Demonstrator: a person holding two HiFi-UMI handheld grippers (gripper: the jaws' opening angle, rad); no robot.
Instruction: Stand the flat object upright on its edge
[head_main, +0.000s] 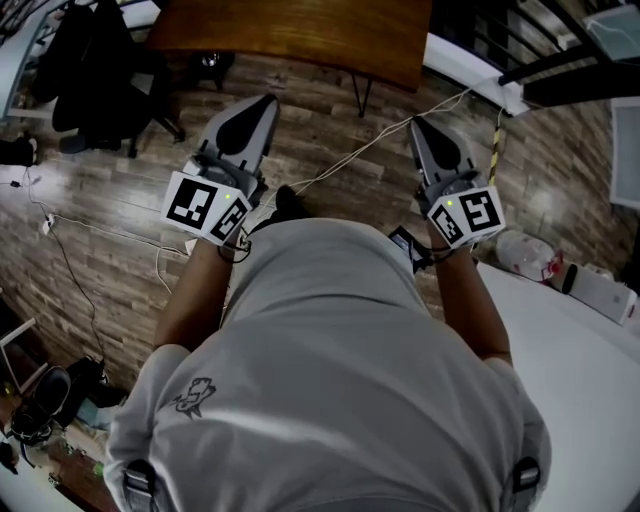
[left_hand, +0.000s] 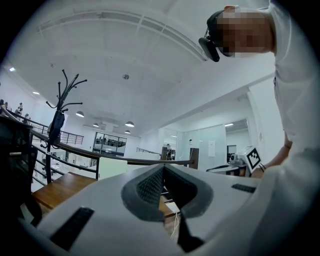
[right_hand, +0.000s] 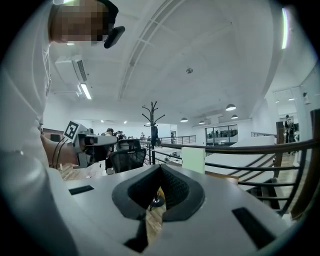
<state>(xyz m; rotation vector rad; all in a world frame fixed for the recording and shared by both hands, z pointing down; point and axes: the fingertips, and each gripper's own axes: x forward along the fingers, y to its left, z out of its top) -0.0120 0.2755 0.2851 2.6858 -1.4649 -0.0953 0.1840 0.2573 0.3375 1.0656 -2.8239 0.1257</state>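
No flat object shows in any view. In the head view my left gripper (head_main: 264, 102) and right gripper (head_main: 419, 124) are held out level in front of the person's grey shirt, above a wooden floor. Both are shut, tips together, with nothing between them. In the left gripper view the left gripper (left_hand: 163, 168) has its dark pads closed tip to tip, and the right gripper's marker cube (left_hand: 253, 158) is off to the right. The right gripper view gives the same closed, empty right gripper (right_hand: 160, 168), with the left gripper's marker cube (right_hand: 73, 131) at the left.
A brown wooden table (head_main: 300, 30) stands ahead, a black office chair (head_main: 100, 70) at the far left. A white table (head_main: 580, 350) with a plastic bottle (head_main: 525, 255) lies at the right. A white cable (head_main: 360, 150) crosses the floor. A railing (right_hand: 240, 147) and coat stand (right_hand: 152, 125) are beyond.
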